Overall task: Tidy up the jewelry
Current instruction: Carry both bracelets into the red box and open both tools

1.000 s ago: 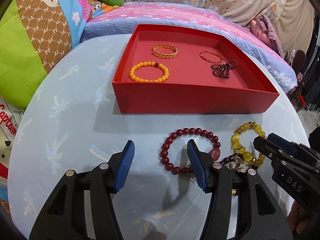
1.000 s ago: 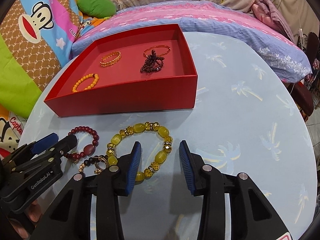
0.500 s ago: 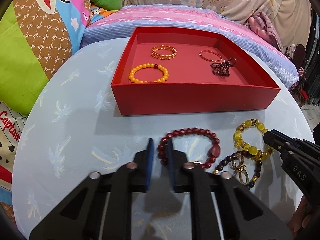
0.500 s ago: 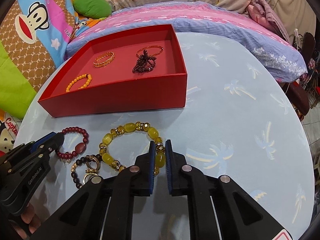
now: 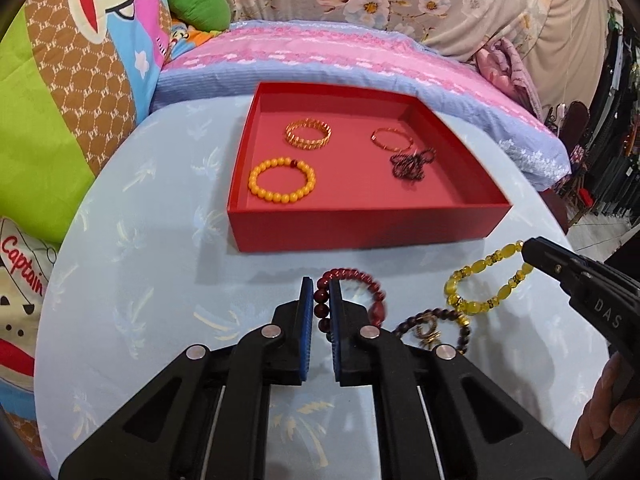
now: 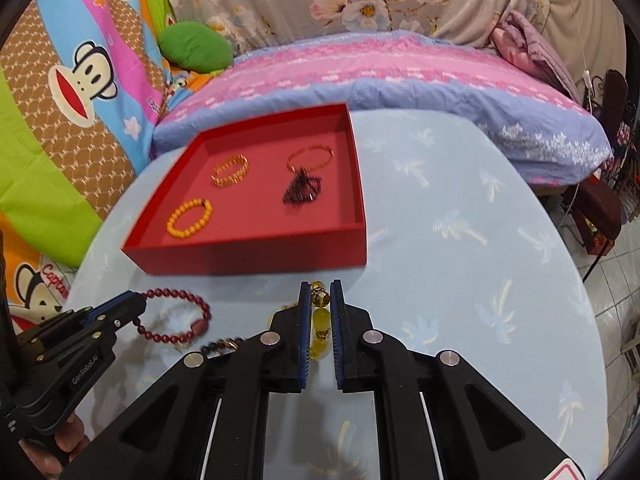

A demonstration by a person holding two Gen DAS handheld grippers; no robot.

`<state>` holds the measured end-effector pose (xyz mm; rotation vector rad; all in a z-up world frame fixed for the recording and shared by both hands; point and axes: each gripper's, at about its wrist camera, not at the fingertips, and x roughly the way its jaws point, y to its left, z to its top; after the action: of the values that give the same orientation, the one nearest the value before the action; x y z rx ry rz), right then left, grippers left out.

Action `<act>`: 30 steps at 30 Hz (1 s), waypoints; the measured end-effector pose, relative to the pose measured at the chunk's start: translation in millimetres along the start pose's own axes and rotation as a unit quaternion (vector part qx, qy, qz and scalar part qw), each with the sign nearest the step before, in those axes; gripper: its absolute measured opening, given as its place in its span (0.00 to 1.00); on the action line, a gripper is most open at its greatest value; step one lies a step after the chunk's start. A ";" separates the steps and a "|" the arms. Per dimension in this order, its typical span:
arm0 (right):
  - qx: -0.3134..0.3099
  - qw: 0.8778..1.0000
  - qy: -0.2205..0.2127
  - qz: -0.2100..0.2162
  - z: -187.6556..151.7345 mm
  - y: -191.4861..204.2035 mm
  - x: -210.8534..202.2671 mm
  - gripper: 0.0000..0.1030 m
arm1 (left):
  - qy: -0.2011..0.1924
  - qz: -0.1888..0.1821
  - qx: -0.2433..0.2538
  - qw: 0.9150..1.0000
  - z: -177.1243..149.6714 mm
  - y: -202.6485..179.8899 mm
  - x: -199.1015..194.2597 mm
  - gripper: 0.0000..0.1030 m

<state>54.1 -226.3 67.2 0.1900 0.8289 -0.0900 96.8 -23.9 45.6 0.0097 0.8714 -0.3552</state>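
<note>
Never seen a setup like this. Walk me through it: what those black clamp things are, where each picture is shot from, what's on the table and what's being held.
There is no robot here. A person holds a black two-finger gripper in each hand, and each gripper carries a wide-angle camera looking forward along its blue-padded fingers. One picture comes from the left gripper, the other from the right gripper; each also catches the other gripper at its edge.

On the pale blue table stands an open red tray. In it lie an orange bead bracelet, a gold chain bracelet, a thin gold bangle and a bunched dark beaded strand.

The left gripper is shut on a dark red bead bracelet. The right gripper is shut on a yellow bead bracelet. A dark bead bracelet with gold charms lies on the table.
</note>
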 end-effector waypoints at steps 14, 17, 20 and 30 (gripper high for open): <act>-0.021 0.997 -0.065 0.044 78.7 21.0 -24.3 0.09 | -0.067 -0.031 0.022 0.997 78.7 -17.1 -30.0 0.07; -0.021 0.996 -0.067 0.056 89.7 27.4 -16.6 0.09 | -0.076 -0.036 0.024 0.996 93.4 -22.0 -26.0 0.07; -0.021 0.996 -0.057 0.058 93.1 30.8 -1.1 0.09 | -0.073 -0.039 0.020 0.996 100.8 -23.7 -13.5 0.07; -0.007 1.000 0.009 0.024 66.7 12.2 66.0 0.09 | -0.004 -0.024 -0.001 1.000 81.9 -9.0 59.8 0.08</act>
<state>148.6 -228.2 64.0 0.1980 0.8430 -0.0366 190.4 -62.9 55.0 -0.0139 0.8652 -0.3983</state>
